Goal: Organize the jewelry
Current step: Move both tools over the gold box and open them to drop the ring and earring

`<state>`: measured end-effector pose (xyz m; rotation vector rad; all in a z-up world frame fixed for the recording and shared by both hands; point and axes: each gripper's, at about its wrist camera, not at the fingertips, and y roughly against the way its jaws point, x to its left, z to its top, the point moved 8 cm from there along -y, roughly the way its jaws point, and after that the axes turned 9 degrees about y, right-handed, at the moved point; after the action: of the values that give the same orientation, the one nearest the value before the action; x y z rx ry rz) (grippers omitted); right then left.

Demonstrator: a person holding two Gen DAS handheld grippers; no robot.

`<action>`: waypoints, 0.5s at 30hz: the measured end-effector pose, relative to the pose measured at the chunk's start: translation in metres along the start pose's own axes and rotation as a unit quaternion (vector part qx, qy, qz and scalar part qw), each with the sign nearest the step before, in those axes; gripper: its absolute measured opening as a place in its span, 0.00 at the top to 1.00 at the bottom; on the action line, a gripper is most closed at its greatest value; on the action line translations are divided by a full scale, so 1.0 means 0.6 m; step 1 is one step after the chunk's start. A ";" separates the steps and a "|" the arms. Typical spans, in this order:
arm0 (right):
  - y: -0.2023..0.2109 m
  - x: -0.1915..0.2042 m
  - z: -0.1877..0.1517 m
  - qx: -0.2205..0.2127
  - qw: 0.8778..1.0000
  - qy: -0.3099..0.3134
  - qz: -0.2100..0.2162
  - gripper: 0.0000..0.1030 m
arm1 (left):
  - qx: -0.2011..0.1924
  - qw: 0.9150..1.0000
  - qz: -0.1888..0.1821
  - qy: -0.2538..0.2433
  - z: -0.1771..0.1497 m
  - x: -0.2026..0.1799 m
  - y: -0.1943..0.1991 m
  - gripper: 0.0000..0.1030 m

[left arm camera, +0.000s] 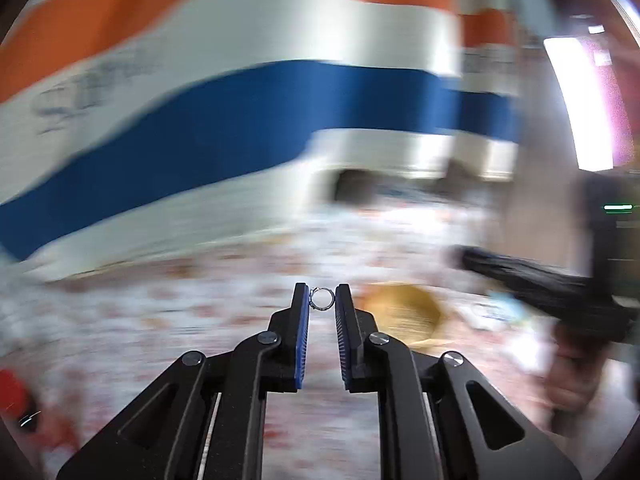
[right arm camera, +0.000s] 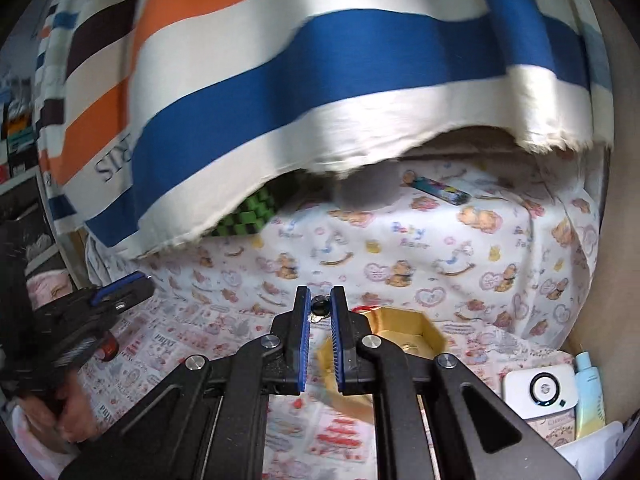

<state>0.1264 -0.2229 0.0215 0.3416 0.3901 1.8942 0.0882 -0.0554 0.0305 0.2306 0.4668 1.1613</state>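
My left gripper (left arm camera: 322, 299) is shut on a small silver ring (left arm camera: 322, 299), held at the fingertips above the patterned cloth; its view is motion-blurred. My right gripper (right arm camera: 320, 307) is shut on a small dark ring (right arm camera: 320, 306), just left of an open gold hexagonal box (right arm camera: 404, 330). The gold box also shows blurred in the left wrist view (left arm camera: 404, 314), right of the left fingertips. The right gripper appears at the right edge of the left view (left arm camera: 540, 284), and the left gripper at the left of the right view (right arm camera: 120, 284).
A striped orange, blue and white cloth (right arm camera: 320, 68) hangs over the back. A printed baby-pattern sheet (right arm camera: 400, 248) covers the surface. A white device (right arm camera: 540, 394), a pale bottle (right arm camera: 590, 396), a green checkered object (right arm camera: 248, 216) and a red item (left arm camera: 16, 396) lie around.
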 end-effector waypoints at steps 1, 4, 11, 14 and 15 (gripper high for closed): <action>-0.001 -0.009 0.000 0.003 1.000 -0.005 0.000 0.90 | 0.001 1.000 0.010 -0.011 0.005 -0.019 -0.005 0.88; -0.011 -0.044 0.002 0.012 0.999 -0.036 0.001 0.90 | 0.020 0.999 0.013 -0.025 0.013 -0.071 -0.040 0.88; -0.055 -0.106 -0.029 0.070 0.992 -0.107 0.019 0.90 | 0.081 0.996 0.024 0.009 -0.002 -0.123 -0.162 0.88; -0.067 -0.115 -0.039 0.078 0.989 -0.122 0.032 0.90 | 0.100 0.994 0.041 0.014 -0.025 -0.117 -0.201 0.88; -0.070 -0.116 -0.042 0.080 0.989 -0.123 0.033 0.90 | 0.104 0.993 0.046 0.017 -0.034 -0.111 -0.212 0.88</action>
<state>0.1750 -0.2772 -0.0228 0.6954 0.3670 1.8606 0.1625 -0.1674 -0.0237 0.4178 0.6132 1.2070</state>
